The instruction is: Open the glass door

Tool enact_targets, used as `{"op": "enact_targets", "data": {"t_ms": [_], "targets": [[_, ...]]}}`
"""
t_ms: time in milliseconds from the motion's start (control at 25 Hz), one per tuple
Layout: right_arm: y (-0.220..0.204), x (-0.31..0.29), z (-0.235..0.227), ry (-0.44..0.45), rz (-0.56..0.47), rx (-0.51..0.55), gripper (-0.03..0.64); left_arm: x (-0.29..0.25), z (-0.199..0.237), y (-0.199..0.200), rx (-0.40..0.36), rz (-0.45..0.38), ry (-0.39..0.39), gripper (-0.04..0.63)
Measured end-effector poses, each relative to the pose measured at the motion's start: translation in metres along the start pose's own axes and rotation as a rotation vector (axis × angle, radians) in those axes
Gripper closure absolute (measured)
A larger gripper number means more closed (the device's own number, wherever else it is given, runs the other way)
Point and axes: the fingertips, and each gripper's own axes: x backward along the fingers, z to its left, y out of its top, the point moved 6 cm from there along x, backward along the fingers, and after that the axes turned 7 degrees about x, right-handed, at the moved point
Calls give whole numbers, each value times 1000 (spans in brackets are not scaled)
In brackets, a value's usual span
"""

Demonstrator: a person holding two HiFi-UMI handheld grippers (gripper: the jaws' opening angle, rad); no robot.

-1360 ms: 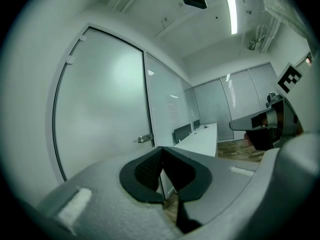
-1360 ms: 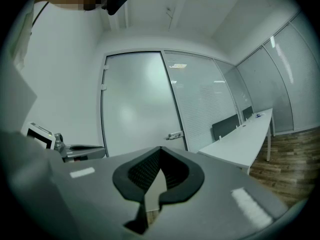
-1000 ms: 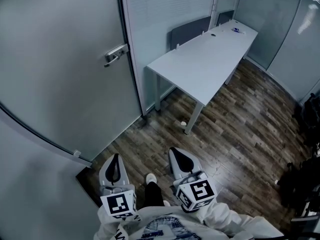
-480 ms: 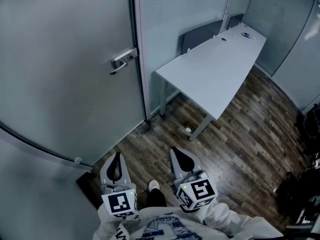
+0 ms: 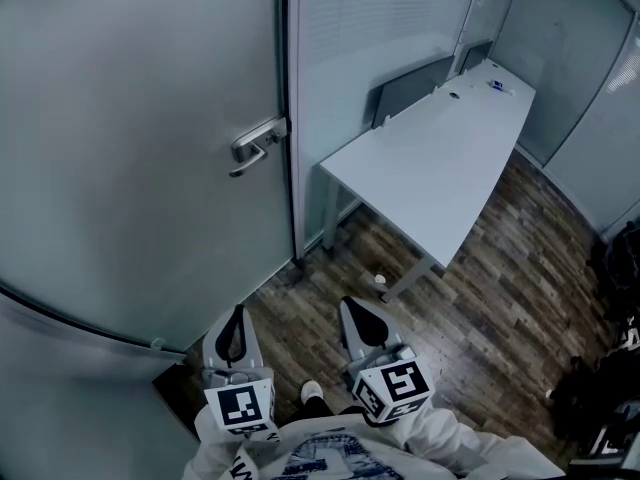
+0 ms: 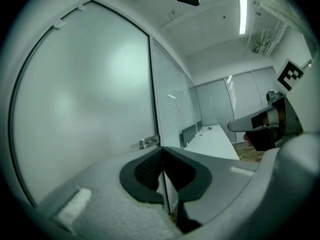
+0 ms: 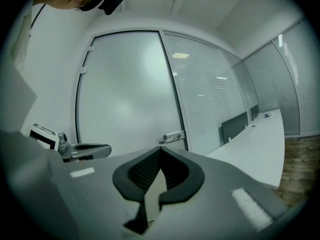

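Observation:
The frosted glass door (image 5: 130, 148) fills the left of the head view, its metal lever handle (image 5: 258, 146) at the right edge. Both grippers are held side by side low in that view, well short of the door. My left gripper (image 5: 237, 311) is shut with nothing in it, and so is my right gripper (image 5: 347, 302). In the left gripper view the closed tips (image 6: 161, 148) point just right of the handle (image 6: 148, 143). The right gripper view has its joined tips (image 7: 160, 149) a little below the handle (image 7: 172, 136), still far off.
A long white table (image 5: 430, 158) with dark panels (image 5: 410, 83) behind it stands right of the door along a blind-covered glass wall (image 5: 370, 48). A small white object (image 5: 379, 279) lies on the wood floor by a table leg. Dark bags (image 5: 610, 368) sit far right.
The door and its handle have drawn nearer and slid right and lower in the head view. Both grippers moved forward with the person, staying shut and side by side.

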Motion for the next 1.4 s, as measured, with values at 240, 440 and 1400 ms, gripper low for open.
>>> {"op": "enact_targets", "data": {"t_ms": [240,440,1400], "targets": [[-4,-18,0,11,21,-12,614,-13,11,2,29,-7,6,592],[-7,-29,-8,15,22,-35,614,-23,15,-4,3,14,20,592],[12,-197,-147,246,50,-12,614,-210,-17,5,9,66,192,592]]}}
